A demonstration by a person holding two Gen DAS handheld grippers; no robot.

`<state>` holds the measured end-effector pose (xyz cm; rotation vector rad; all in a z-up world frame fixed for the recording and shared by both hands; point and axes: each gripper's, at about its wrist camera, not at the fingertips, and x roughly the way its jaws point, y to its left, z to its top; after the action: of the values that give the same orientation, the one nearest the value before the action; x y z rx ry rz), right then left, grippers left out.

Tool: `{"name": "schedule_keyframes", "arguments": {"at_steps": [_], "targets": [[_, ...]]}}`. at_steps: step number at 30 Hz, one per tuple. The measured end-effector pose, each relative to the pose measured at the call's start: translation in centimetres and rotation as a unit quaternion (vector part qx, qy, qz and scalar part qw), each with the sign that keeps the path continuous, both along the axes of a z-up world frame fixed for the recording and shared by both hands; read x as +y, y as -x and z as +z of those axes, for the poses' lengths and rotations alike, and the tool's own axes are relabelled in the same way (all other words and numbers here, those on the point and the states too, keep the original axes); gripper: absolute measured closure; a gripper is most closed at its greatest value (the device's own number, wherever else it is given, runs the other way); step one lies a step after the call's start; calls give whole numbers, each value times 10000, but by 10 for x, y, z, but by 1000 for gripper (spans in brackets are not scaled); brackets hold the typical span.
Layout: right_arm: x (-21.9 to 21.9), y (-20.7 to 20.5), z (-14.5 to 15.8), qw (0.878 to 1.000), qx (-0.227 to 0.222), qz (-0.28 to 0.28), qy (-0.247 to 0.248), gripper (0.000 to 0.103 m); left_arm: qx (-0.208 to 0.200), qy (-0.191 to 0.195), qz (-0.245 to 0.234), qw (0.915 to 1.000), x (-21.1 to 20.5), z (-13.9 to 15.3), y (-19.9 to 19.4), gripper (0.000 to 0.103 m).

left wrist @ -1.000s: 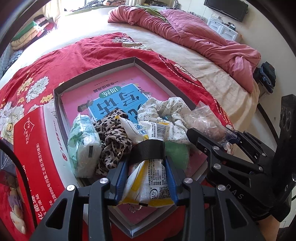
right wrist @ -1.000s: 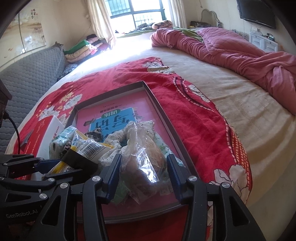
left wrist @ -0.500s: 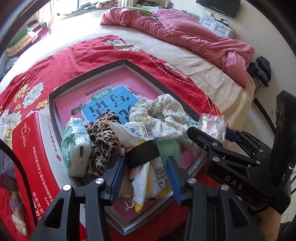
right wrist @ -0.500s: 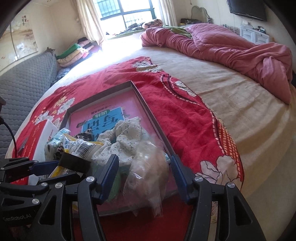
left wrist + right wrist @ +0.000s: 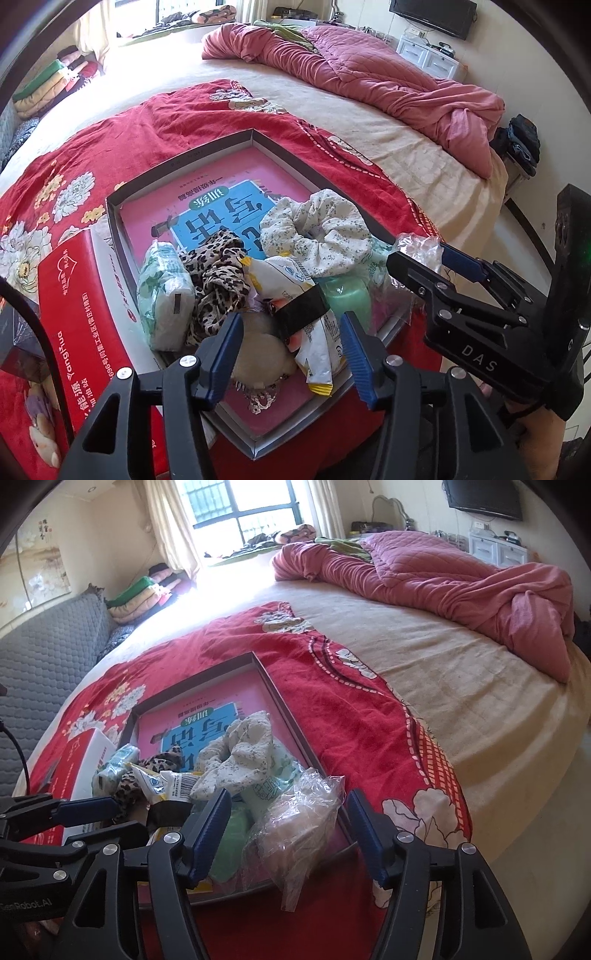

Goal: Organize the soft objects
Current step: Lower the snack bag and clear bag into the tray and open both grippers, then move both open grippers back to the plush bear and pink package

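Note:
A shallow grey tray (image 5: 118,206) (image 5: 273,686) on a red floral blanket holds a pink book and soft items: a white floral scrunchie (image 5: 317,232) (image 5: 240,753), a leopard scrunchie (image 5: 218,273), a green-white tissue pack (image 5: 162,295), a green sponge (image 5: 347,299), a cream puff (image 5: 258,354) and a yellow-white snack packet (image 5: 314,332) with a black band. My left gripper (image 5: 291,350) is open, with the packet lying loose between its fingers. My right gripper (image 5: 288,830) is open around a clear plastic bag (image 5: 299,819) that rests on the tray's near edge.
A red and white carton (image 5: 70,314) lies left of the tray. A crumpled pink quilt (image 5: 443,579) lies at the far right of the bed. A grey sofa (image 5: 40,657) with folded clothes stands at the left. The bed edge drops off to the right.
Both grippers opened and drew back. The snack packet dropped from the left gripper into the tray, and the plastic bag was let go by the right one onto the tray edge.

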<state>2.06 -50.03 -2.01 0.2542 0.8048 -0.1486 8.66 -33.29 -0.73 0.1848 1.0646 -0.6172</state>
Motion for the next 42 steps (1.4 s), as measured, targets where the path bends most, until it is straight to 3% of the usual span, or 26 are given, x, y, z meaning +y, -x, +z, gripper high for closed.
{"name": "schedule_keyframes", "arguments": {"at_steps": [3,19,32,42], "targets": [[1,4,8,9999,-89,-75,117,30,-38,55,30,10000,4,6,3,44],[32,18,53,9968,-463,-13,657,26,-391,229,429,9981,49,45,13,37],[86,20,83,9925,-665,555,861,26,-651,306,895,9934,109,71,23,33],[171,19,121,9786,-1031,1549,879,26,-865,241,1426,9857,182,93,37,27]]}}
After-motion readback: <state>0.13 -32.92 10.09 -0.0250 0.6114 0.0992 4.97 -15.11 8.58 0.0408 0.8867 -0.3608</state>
